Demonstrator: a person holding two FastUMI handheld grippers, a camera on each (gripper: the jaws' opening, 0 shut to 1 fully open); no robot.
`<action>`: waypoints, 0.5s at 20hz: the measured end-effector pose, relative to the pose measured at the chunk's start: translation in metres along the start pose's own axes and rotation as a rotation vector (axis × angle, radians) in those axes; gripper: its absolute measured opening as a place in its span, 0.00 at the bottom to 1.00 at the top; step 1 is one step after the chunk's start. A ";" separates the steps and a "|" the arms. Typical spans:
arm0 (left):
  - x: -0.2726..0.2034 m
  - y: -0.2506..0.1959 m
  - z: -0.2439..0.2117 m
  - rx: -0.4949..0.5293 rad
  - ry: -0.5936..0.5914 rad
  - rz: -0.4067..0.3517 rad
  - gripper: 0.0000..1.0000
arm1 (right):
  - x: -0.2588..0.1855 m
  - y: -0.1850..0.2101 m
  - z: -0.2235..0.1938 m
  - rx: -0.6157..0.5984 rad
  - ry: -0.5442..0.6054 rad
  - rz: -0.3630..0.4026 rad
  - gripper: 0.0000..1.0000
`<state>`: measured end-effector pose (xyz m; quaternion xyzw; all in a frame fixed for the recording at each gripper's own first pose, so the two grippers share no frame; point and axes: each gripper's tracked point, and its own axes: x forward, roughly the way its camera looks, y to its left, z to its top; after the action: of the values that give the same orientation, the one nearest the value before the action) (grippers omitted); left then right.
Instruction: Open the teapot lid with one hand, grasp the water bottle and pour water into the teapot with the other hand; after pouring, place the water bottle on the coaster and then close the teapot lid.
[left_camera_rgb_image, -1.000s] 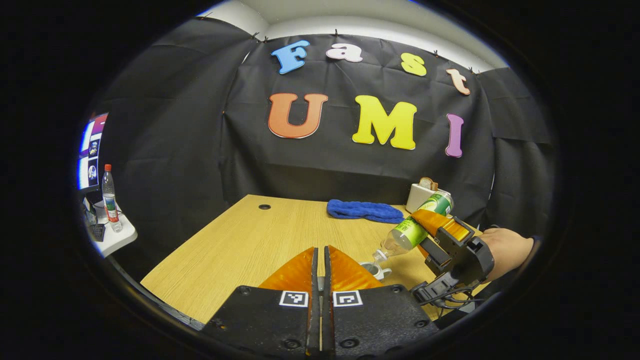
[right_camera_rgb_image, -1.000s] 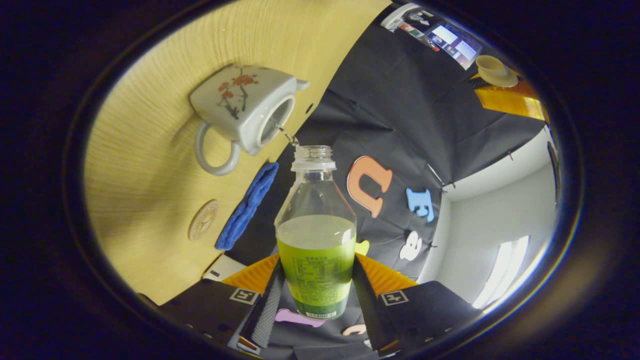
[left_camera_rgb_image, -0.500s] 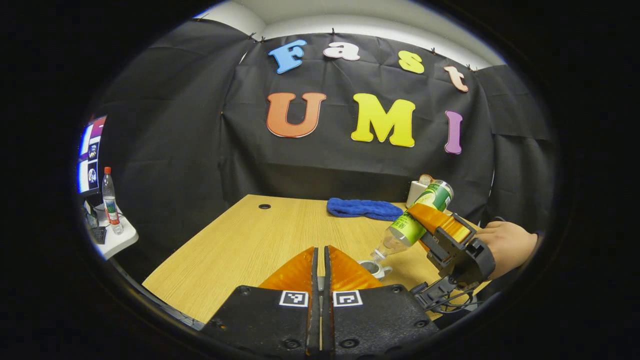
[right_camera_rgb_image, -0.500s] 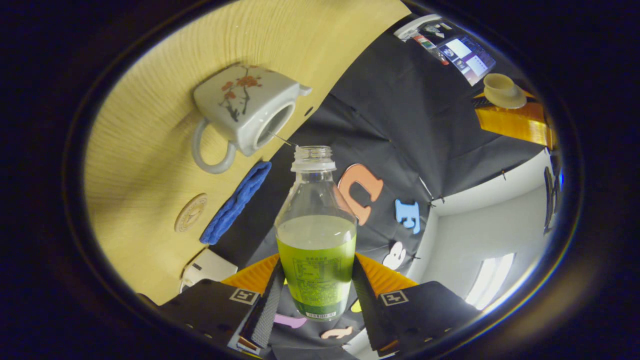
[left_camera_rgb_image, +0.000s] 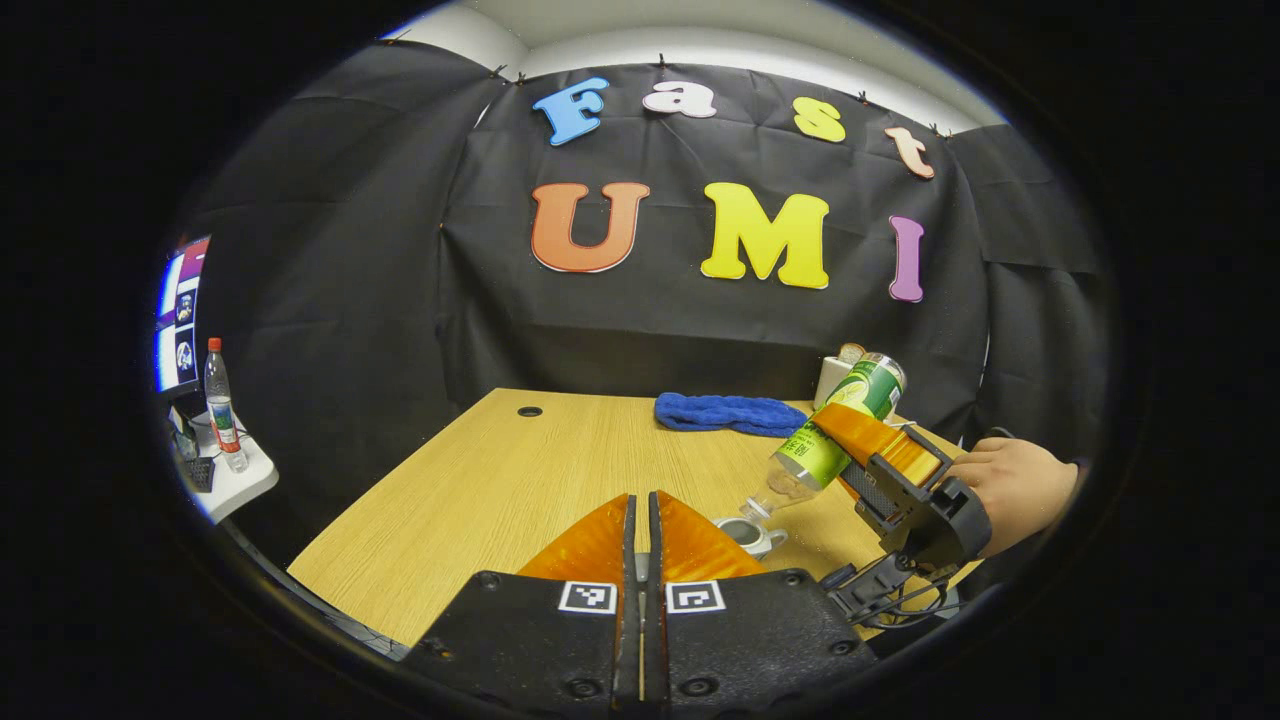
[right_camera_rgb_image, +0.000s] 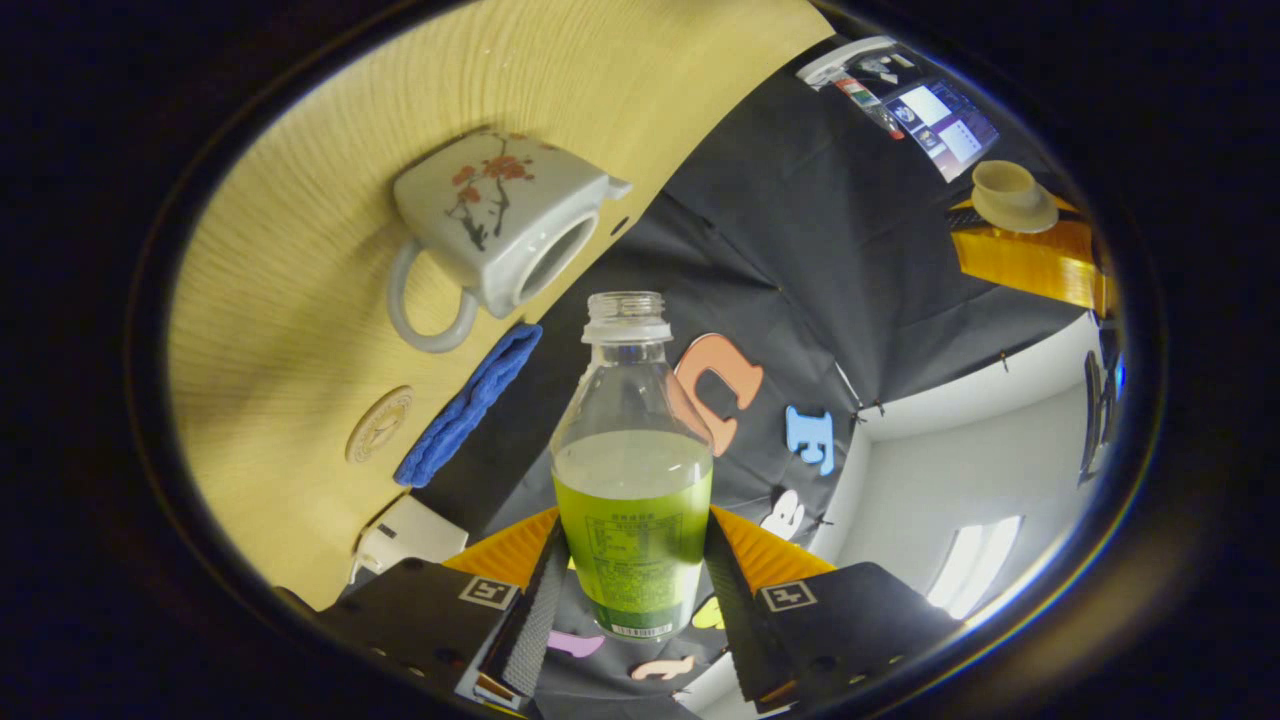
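Currently my right gripper clamps the water bottle around its labelled lower half, a finger pressed on each side. The bottle is uncapped and tipped mouth-down toward the teapot, mouth just beside the pot's open top without touching. I can't make out any stream at the neck. In the left gripper view the same bottle slants down over the teapot, which is mostly hidden behind my left fingers; just the rim and a bit of handle show. My hand on the right gripper sits at the edge, wrist cut off.

My left gripper has its fingers together with barely a slit between them. From its own camera I can't see what's pinched. The right gripper view shows the lid sitting at the tip of the left fingers, held well up and away from the pot; the actual contact point is hidden.

The coaster lies flat on the table, near the teapot handle, with a blue cloth just beside it. A white box behind the cloth is partly cut off by my right gripper body.
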<state>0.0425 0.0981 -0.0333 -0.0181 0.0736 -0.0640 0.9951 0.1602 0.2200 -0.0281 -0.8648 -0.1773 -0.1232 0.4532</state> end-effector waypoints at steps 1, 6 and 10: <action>0.000 0.000 0.000 0.001 0.002 0.001 0.04 | -0.001 0.000 0.000 -0.002 0.002 -0.002 0.72; 0.001 0.005 -0.002 0.010 0.005 0.018 0.04 | 0.001 0.021 -0.001 0.250 0.017 0.047 0.75; 0.005 0.010 -0.004 0.000 0.012 0.035 0.04 | -0.005 0.053 -0.012 0.545 0.070 0.161 0.72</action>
<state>0.0478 0.1072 -0.0386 -0.0164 0.0797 -0.0465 0.9956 0.1776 0.1814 -0.0628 -0.7176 -0.1187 -0.0644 0.6832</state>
